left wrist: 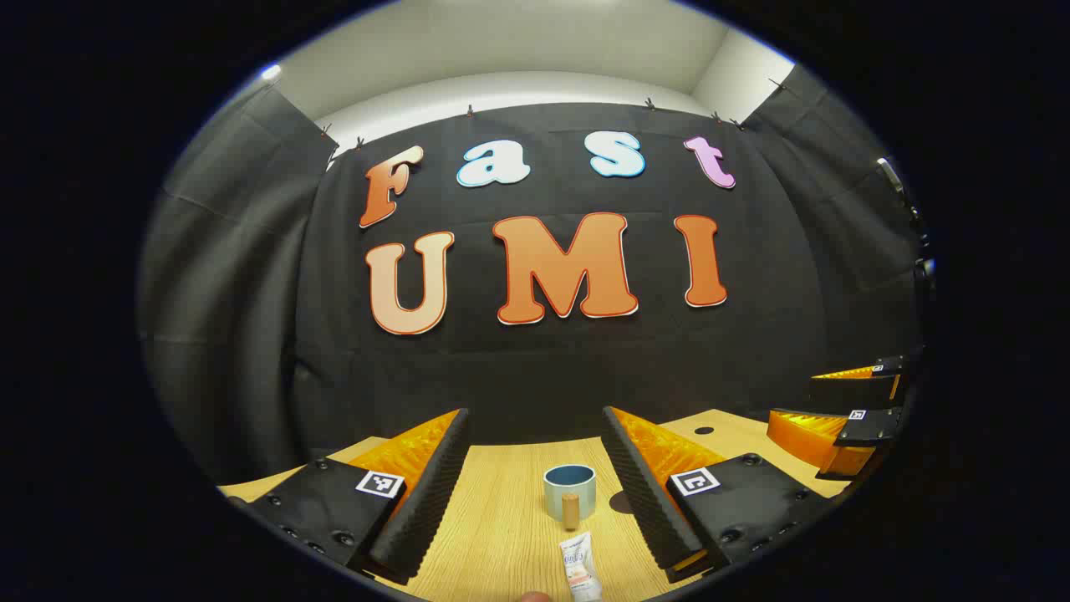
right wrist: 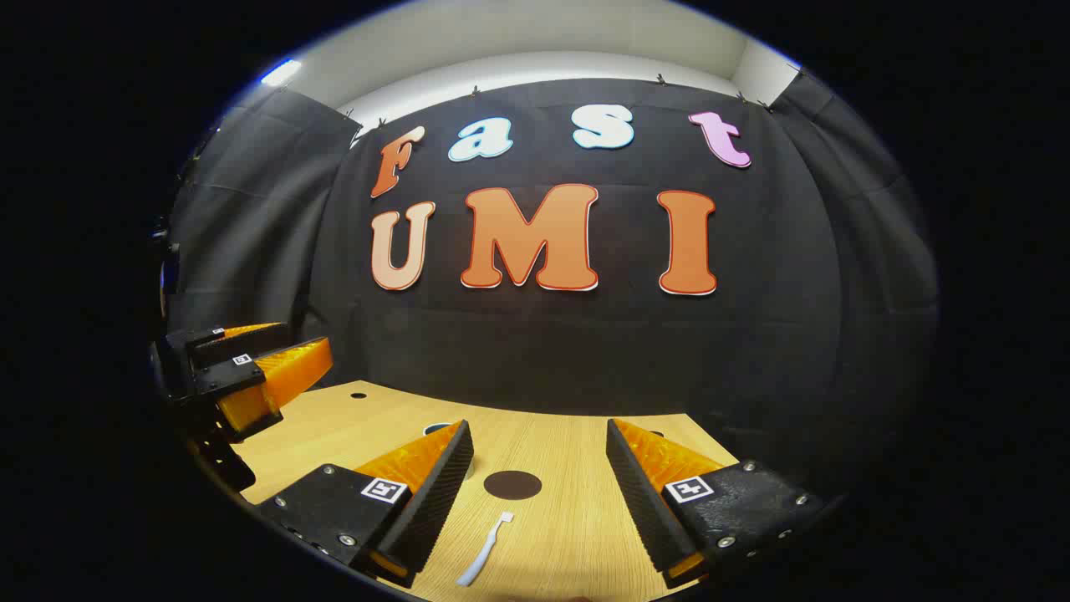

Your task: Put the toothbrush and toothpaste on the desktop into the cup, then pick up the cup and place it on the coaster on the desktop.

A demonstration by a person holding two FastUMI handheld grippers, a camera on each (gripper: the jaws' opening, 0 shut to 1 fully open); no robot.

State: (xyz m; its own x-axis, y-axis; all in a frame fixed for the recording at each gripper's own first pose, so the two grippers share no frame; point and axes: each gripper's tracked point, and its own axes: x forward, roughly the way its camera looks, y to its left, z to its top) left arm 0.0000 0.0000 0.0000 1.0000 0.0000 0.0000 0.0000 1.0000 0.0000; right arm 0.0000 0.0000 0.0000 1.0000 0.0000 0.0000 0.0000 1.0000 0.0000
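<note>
A: Where does the left gripper (left wrist: 535, 485) stand?

B: In the left gripper view its jaws are spread wide over the desk (left wrist: 501, 535), holding nothing. The cup (left wrist: 569, 491) stands upright between the fingers, at about 12 o'clock from the lower rim of the view, touching neither one. Its handle faces the camera.

A: And the toothpaste (left wrist: 580, 567)?

B: It lies flat just on the near side of the cup, at the cup's 6 o'clock, cap end towards the cup. I cannot tell if the two touch.

A: The right gripper (right wrist: 539, 489)?

B: In the right gripper view it is also wide apart and empty. The toothbrush (right wrist: 485, 550) lies on the desk between the fingers, nearer the left one, slanting so its head points to about 1 o'clock. The coaster (right wrist: 512, 484), a dark round disc, lies flat beyond it at the brush's 12 o'clock, apart from it.

A: Is the cup there too?

B: A bit of its rim peeks out behind the left finger at 11 o'clock from the coaster. The left gripper shows at 9 o'clock, off the desk's edge.
</note>
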